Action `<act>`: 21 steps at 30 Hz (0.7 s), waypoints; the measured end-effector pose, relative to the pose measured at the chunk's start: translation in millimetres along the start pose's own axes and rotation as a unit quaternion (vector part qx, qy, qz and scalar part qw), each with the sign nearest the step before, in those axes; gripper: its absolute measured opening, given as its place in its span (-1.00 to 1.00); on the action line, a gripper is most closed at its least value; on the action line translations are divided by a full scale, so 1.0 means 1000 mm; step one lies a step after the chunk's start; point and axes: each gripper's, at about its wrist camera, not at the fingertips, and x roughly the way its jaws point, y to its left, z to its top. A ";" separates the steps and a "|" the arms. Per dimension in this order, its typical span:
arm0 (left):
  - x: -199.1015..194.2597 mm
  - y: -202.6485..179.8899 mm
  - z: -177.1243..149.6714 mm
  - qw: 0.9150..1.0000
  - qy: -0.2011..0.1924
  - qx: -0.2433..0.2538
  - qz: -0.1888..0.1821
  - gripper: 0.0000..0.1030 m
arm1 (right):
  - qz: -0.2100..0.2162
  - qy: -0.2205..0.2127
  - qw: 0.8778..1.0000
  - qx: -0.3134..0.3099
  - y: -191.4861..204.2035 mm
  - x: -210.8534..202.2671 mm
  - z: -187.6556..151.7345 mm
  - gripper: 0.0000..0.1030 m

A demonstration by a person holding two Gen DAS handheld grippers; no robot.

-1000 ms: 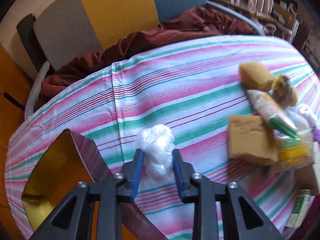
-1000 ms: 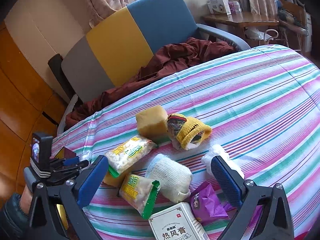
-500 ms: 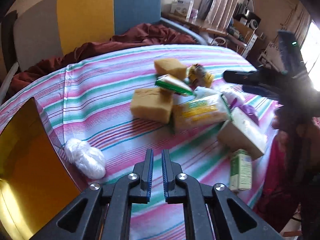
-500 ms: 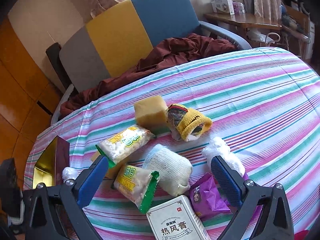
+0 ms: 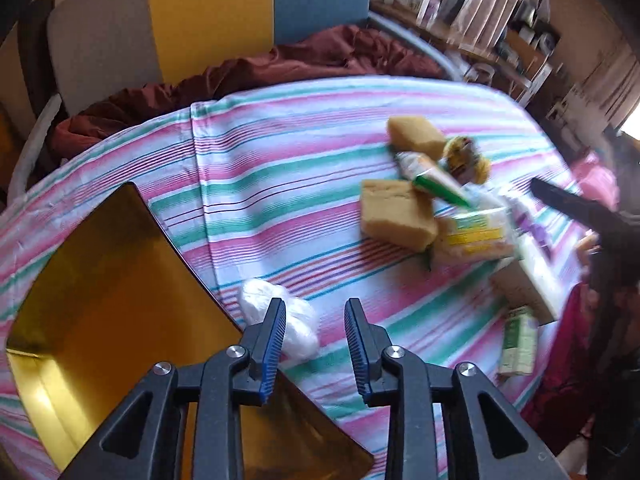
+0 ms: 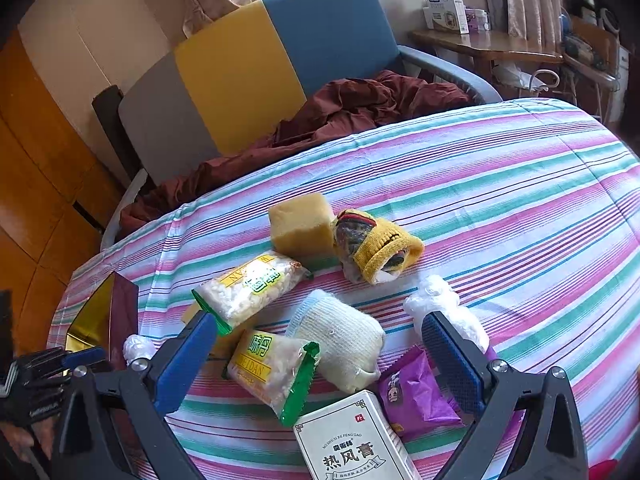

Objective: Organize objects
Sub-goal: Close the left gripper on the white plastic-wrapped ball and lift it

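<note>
Since a second ago, released white bag (image 5: 280, 316) beside gold box (image 5: 108, 300), near table (image 5: 280, 152) edge. Left hand-held gripper (image 5: 314, 320) reopening, empty; right hand-held gripper (image 6: 320, 344) wide open, empty. Central pile (image 6: 320, 300) unsorted.

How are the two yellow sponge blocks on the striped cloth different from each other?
In the left wrist view, the near sponge looks broader and flatter; the far sponge looks smaller and chunkier. The near sponge touches a snack bag, while the far sponge sits against a yellow knit sock. Both are yellow, soft-looking, and rest on the cloth.
</note>
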 end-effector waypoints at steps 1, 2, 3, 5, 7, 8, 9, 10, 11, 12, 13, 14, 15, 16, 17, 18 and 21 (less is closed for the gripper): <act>0.007 -0.001 0.003 1.000 0.019 0.006 0.011 -0.40 | 0.002 0.001 1.000 0.001 0.000 0.001 0.000 1.00; 0.016 -0.002 0.008 0.999 0.041 0.011 0.027 -0.37 | 0.005 0.003 1.000 0.000 0.000 0.001 0.000 1.00; 0.022 -0.003 0.010 0.998 0.056 0.018 0.038 -0.30 | 0.006 0.003 1.000 0.000 0.000 0.002 0.000 1.00; 0.038 -0.010 0.015 0.993 0.093 0.044 0.057 -0.27 | 0.011 0.005 1.000 0.000 0.000 0.002 0.001 1.00; 0.051 -0.020 0.017 0.986 0.118 0.082 0.082 -0.20 | 0.015 0.008 1.000 -0.001 0.001 0.003 0.000 1.00; 0.059 -0.026 0.017 0.981 0.135 0.105 0.096 -0.15 | 0.015 0.010 1.000 -0.001 0.000 0.004 0.000 1.00; 0.065 -0.030 0.016 0.975 0.149 0.122 0.109 -0.10 | 0.015 0.011 1.000 0.000 0.000 0.004 0.000 1.00; 0.069 -0.033 0.016 0.971 0.154 0.132 0.123 -0.10 | 0.016 0.012 1.000 0.001 0.000 0.004 0.000 1.00; 0.071 -0.034 0.014 0.968 0.155 0.144 0.133 -0.12 | 0.016 0.013 1.000 0.002 -0.001 0.005 0.001 1.00; 0.072 -0.035 0.012 0.966 0.152 0.154 0.140 -0.17 | 0.016 0.014 1.000 0.003 -0.002 0.005 0.001 1.00; 0.072 -0.036 0.009 0.965 0.148 0.164 0.145 -0.20 | 0.017 0.014 1.000 0.005 -0.003 0.006 0.001 1.00; 0.071 -0.037 0.004 0.963 0.141 0.175 0.149 -0.22 | 0.017 0.014 1.000 0.007 -0.003 0.006 0.001 1.00; 0.068 -0.037 0.000 0.962 0.133 0.182 0.152 -0.27 | 0.017 0.015 1.000 0.008 -0.004 0.006 0.001 1.00; 0.065 -0.037 -0.003 0.963 0.124 0.184 0.151 -0.30 | 0.017 0.016 1.000 0.009 -0.005 0.007 0.002 1.00; 0.060 -0.036 -0.006 0.967 0.114 0.179 0.144 -0.31 | 0.016 0.017 1.000 0.009 -0.005 0.007 0.002 1.00; 0.053 -0.035 -0.009 0.972 0.099 0.169 0.132 -0.33 | 0.015 0.016 1.000 0.010 -0.006 0.007 0.002 1.00; 0.028 -0.035 -0.022 0.986 0.041 0.143 0.074 -0.34 | 0.018 0.014 1.000 0.018 -0.009 0.005 0.002 1.00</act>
